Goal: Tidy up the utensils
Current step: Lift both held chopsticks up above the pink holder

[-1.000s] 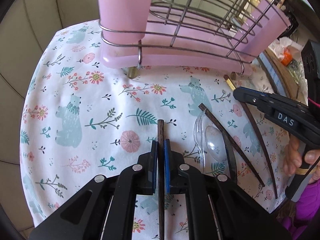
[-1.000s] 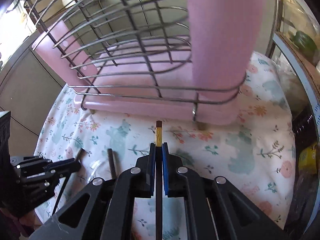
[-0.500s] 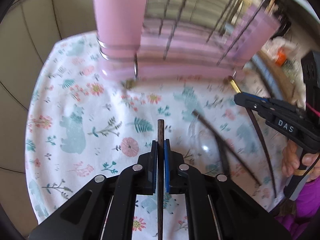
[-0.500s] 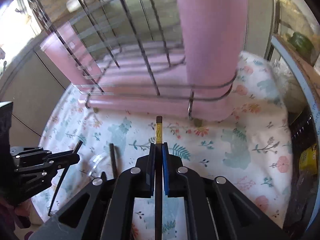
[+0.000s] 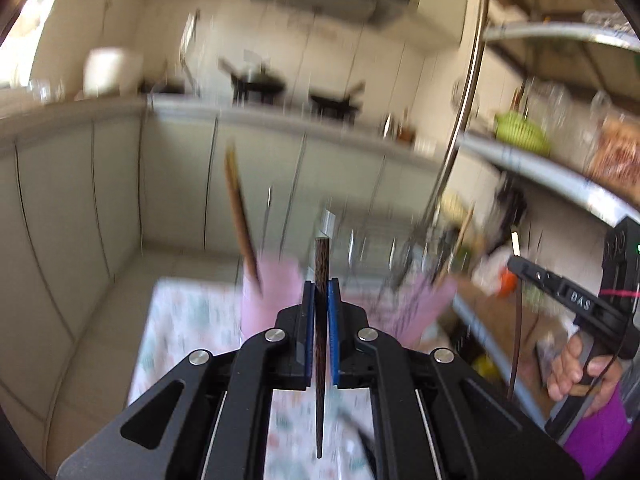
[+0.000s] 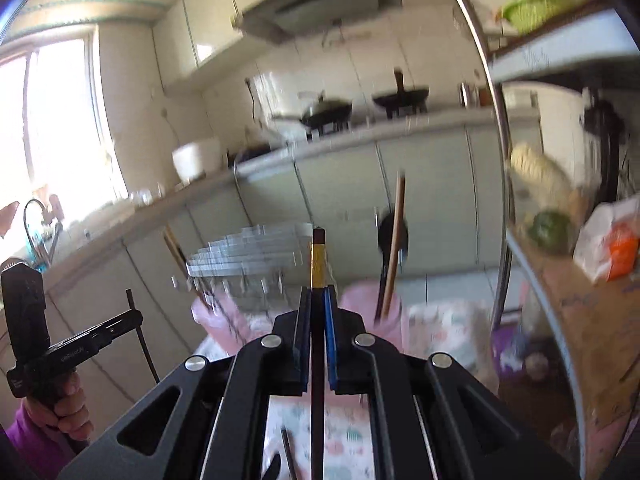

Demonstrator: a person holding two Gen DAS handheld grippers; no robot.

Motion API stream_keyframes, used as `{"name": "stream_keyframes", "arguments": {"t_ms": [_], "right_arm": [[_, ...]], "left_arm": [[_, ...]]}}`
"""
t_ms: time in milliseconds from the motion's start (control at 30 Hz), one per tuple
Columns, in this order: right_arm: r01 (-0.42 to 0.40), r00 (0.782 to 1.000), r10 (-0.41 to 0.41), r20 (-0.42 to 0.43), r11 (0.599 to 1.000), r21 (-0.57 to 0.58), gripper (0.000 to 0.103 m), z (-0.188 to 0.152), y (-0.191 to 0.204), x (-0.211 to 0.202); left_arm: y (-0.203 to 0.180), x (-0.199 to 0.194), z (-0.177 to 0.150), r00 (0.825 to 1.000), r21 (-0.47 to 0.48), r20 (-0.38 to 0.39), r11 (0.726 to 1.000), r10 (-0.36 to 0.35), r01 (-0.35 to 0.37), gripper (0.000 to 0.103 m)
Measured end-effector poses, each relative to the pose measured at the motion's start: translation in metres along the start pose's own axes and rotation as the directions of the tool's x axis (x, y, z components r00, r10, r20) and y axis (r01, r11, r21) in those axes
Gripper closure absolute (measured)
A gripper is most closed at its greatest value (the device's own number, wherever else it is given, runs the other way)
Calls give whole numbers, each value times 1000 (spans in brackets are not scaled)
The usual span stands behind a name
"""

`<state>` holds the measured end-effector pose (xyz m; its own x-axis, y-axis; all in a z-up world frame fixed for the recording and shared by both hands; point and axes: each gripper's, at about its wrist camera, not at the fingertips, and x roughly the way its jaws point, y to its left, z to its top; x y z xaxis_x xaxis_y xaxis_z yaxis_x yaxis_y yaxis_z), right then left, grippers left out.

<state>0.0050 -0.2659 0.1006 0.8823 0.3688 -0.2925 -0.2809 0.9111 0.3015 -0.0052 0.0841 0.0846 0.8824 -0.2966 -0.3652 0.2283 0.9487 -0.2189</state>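
My left gripper [image 5: 321, 292] is shut on a dark wooden chopstick [image 5: 321, 264], held upright high above the table. My right gripper [image 6: 318, 298] is shut on a dark chopstick with a gold band [image 6: 319, 260], also raised. Each gripper shows in the other's view: the right gripper [image 5: 516, 262] at the right, the left gripper [image 6: 134, 318] at the left. Below stands the wire dish rack [image 6: 256, 256] with pink utensil cups [image 5: 276, 280] [image 6: 364, 300]. A chopstick [image 5: 240, 216] leans in the left cup. A dark spoon [image 6: 394, 236] and a chopstick [image 6: 396, 240] stand in the right one.
The floral tablecloth [image 5: 188, 312] lies under the rack, with a loose chopstick [image 6: 288, 456] on it. A metal shelf post [image 6: 498, 168] and shelves with a green bowl [image 5: 520, 132] and bags stand at the right. Kitchen counter and pans are behind.
Both grippers have lifted and tilted up with their chopsticks. The views swung from the tablecloth and rack base to above the rack's pink cups, with motion blur.
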Motion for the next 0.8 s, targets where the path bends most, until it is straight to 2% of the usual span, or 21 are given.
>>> {"name": "stream_keyframes", "arguments": {"t_ms": [33, 100, 167, 267, 333, 433, 600, 800], "right_arm": [[0, 999, 0, 54, 1000, 1, 97, 12, 2, -5], [-7, 991, 6, 135, 1000, 4, 97, 29, 5, -13], [1, 975, 0, 224, 1000, -1, 97, 48, 6, -17], [-2, 952, 0, 307, 1000, 6, 97, 68, 3, -12], [2, 936, -4, 352, 1000, 6, 97, 75, 0, -7], [28, 914, -24, 405, 1000, -4, 97, 82, -3, 4], [83, 897, -62, 437, 996, -29, 97, 80, -6, 32], [140, 873, -92, 480, 988, -64, 97, 76, -9, 58]], "left_arm": [[-3, -5, 15, 998, -2, 60, 1000, 6, -6, 98], [-4, -16, 30, 992, -7, 130, 1000, 11, -10, 98], [-4, -18, 50, 975, -20, 221, 1000, 27, -23, 98], [-2, -13, 68, 957, -46, 286, 998, 47, -35, 98], [0, -4, 77, 940, -47, 330, 996, 82, -71, 98], [1, 9, 80, 925, -31, 357, 991, 130, -128, 98], [8, 42, 77, 919, -7, 352, 982, 177, -187, 98], [16, 66, 63, 929, 5, 323, 981, 181, -193, 98]]}}
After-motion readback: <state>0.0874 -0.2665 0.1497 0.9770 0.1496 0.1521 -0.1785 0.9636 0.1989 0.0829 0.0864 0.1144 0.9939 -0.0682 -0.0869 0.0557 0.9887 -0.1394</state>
